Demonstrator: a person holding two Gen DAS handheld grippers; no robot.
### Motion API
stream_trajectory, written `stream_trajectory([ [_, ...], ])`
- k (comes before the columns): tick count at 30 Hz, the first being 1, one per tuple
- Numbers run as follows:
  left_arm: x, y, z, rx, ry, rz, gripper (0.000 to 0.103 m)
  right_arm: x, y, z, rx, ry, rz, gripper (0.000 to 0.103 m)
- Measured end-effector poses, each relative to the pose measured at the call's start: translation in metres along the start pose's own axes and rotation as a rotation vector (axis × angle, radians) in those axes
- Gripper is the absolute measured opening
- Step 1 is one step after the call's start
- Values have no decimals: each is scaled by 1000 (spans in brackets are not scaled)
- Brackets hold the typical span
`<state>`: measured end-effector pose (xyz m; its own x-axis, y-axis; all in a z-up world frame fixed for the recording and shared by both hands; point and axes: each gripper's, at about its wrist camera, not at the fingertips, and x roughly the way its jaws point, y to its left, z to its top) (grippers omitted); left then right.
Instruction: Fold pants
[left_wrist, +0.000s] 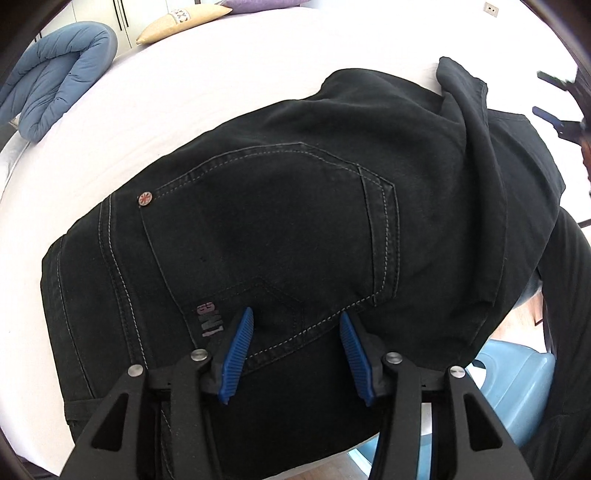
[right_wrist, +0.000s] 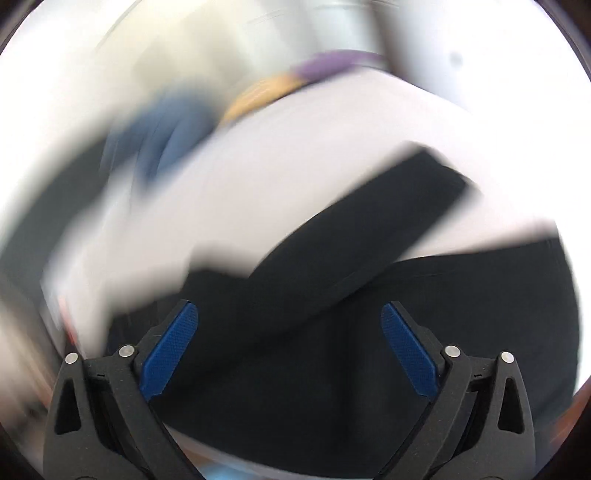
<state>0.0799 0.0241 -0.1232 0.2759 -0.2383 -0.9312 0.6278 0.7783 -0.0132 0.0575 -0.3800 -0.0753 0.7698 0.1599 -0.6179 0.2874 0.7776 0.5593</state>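
Note:
Black jeans (left_wrist: 280, 221) lie on a white bed (left_wrist: 229, 88), back pocket up, waistband toward me. A leg part (left_wrist: 465, 122) is folded over at the far right. My left gripper (left_wrist: 297, 317) is open and empty just above the pocket's lower edge. The right gripper shows at the right edge of the left wrist view (left_wrist: 554, 99), open. In the right wrist view, which is motion-blurred, my right gripper (right_wrist: 290, 314) is wide open and empty above the black jeans (right_wrist: 332, 332), with a leg (right_wrist: 380, 210) stretching away.
A folded blue duvet (left_wrist: 55, 77) lies at the bed's far left. A beige pillow (left_wrist: 181, 20) and a purple pillow (left_wrist: 258, 4) lie at the head. A light blue stool (left_wrist: 513, 380) stands on the floor at the lower right.

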Motion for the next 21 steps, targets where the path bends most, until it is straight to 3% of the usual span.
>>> stream_trajectory([
  [1, 0, 0, 1, -8, 2, 1, 52, 0, -28, 16, 130, -20, 13, 85],
  [3, 2, -2, -3, -22, 2, 2, 52, 14, -80, 45, 314, -19, 66, 65],
  [6, 3, -2, -1, -33, 12, 2, 52, 44, -120, 65, 436, 34, 17, 53],
  [10, 2, -1, 1, -34, 22, 3, 52, 81, -155, 72, 588, 61, 20, 47],
  [14, 3, 1, 4, -33, 25, -2, 52, 99, -157, 76, 619, 45, 47, 47],
  [16, 4, 1, 7, -32, 25, -2, 52, 108, -155, 81, 621, 58, 62, 33],
  [18, 4, 1, 6, -32, 24, 3, 52, 118, -154, 84, 617, 82, 53, 10],
  [21, 4, -1, 4, -35, 19, 6, 52, 121, -149, 85, 609, 62, 30, 3],
])
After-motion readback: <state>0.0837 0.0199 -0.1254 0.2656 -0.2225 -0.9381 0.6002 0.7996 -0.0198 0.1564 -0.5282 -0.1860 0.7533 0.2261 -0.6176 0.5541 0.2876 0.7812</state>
